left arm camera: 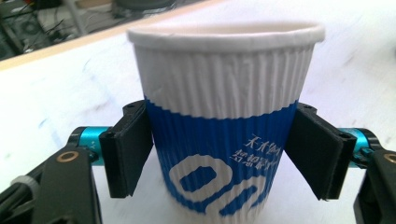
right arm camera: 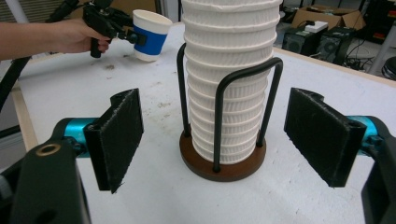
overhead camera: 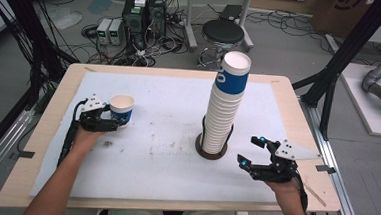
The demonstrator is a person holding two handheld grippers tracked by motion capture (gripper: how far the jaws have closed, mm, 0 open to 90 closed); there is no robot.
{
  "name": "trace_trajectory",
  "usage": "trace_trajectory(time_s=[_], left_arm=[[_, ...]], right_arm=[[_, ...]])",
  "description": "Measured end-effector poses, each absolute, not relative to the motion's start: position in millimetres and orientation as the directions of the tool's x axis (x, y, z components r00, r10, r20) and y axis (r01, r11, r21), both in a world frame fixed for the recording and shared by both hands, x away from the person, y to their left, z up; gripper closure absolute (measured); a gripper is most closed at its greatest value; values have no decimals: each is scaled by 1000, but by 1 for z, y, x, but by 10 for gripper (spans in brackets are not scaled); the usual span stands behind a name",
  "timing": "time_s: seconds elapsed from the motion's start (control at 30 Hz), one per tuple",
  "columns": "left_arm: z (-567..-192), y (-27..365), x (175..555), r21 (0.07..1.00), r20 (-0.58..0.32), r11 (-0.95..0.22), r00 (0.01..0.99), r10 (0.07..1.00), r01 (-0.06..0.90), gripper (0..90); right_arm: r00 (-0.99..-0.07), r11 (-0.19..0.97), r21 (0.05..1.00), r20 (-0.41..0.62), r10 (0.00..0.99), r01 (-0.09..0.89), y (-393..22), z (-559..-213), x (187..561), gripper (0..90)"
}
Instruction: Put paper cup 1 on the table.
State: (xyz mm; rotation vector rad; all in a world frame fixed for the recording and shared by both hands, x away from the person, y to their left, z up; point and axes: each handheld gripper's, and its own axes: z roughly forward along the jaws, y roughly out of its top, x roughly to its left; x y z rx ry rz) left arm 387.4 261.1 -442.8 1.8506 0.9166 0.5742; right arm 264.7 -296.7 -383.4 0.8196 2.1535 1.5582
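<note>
High view, cup (overhead camera: 122, 109) near table edge (overhead camera: 53, 109)

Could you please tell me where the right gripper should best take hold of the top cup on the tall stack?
Probably by the blue band just under the rim of the top cup, coming level from the right gripper side with jaws wide. It stands upright above the wire holder, so that wall is free.

A light wooden table (overhead camera: 47, 129) carries a stained white mat (overhead camera: 166, 151), on which a round brown-based cup holder (overhead camera: 211, 151) stands with stacked paper cups (overhead camera: 226, 104).
</note>
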Motion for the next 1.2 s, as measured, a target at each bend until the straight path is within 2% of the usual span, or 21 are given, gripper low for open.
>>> trace_trajectory(time_s=[0.3,0.37,0.43,0.63,0.8,0.97,1.07,1.2], left_arm=[[-448,276,372,905,-18,-234,582,813,355,247],[-448,278,370,904,-30,-221,572,819,365,231],[-449,280,369,898,-55,-203,559,828,389,164],[-446,290,359,897,-77,-188,559,826,400,154],[-433,298,344,918,-72,-181,596,800,353,154],[-416,306,326,959,-93,-94,610,787,268,154],[-411,302,322,969,-141,-33,653,744,246,152],[-400,288,317,980,-112,-36,692,713,196,154]], right_arm=[[-769,226,942,48,638,246,-297,-383,266,201],[-769,228,941,51,638,251,-296,-384,266,201],[-771,231,941,46,635,246,-295,-384,267,201],[-774,235,939,49,632,251,-294,-385,267,201],[-769,228,941,50,637,251,-296,-384,267,201],[-759,227,941,47,650,252,-298,-384,268,201],[-745,244,936,28,667,254,-298,-384,269,202],[-733,260,931,10,681,255,-297,-384,269,201]])
